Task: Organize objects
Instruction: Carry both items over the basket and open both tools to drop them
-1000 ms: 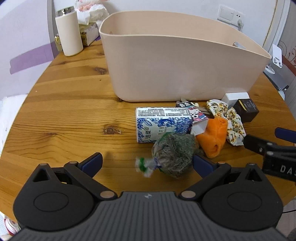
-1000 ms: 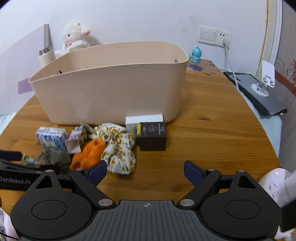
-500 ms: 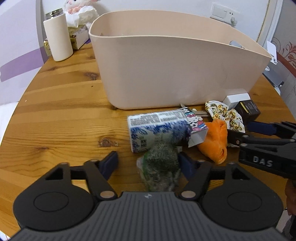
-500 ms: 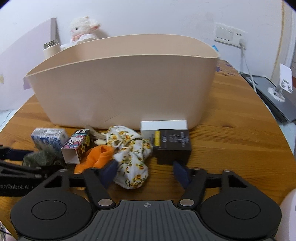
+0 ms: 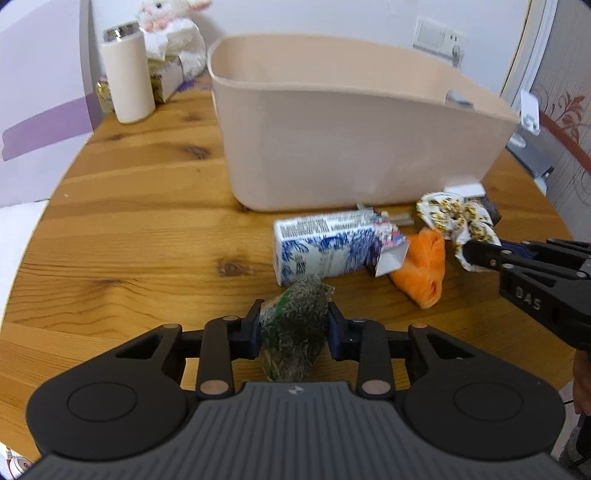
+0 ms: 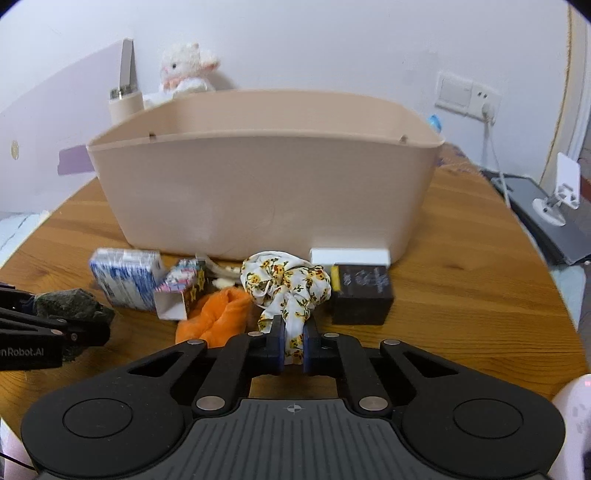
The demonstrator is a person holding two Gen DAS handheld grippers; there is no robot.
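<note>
My left gripper (image 5: 293,328) is shut on a dark green packet (image 5: 295,325), held just above the wooden table (image 5: 129,229); the packet also shows in the right wrist view (image 6: 70,304). My right gripper (image 6: 293,345) is shut on the floral fabric scrunchie (image 6: 284,282), seen too in the left wrist view (image 5: 456,218). A large beige bin (image 5: 354,147) stands behind the pile. In front of it lie a blue-and-white carton (image 5: 321,245), a small patterned box (image 6: 183,290), an orange cloth (image 5: 423,267), a black box (image 6: 360,293) and a white box (image 6: 349,255).
A cream tumbler (image 5: 127,79), a plush lamb (image 5: 170,22) and small boxes stand at the table's far left. A grey device with a white stand (image 6: 554,210) lies off the right edge. A wall socket (image 6: 467,94) with a cable is behind.
Both grippers moved forward and closed: the left onto the green packet, the right onto the floral scrunchie. The packet now sits lifted between the left fingers.
</note>
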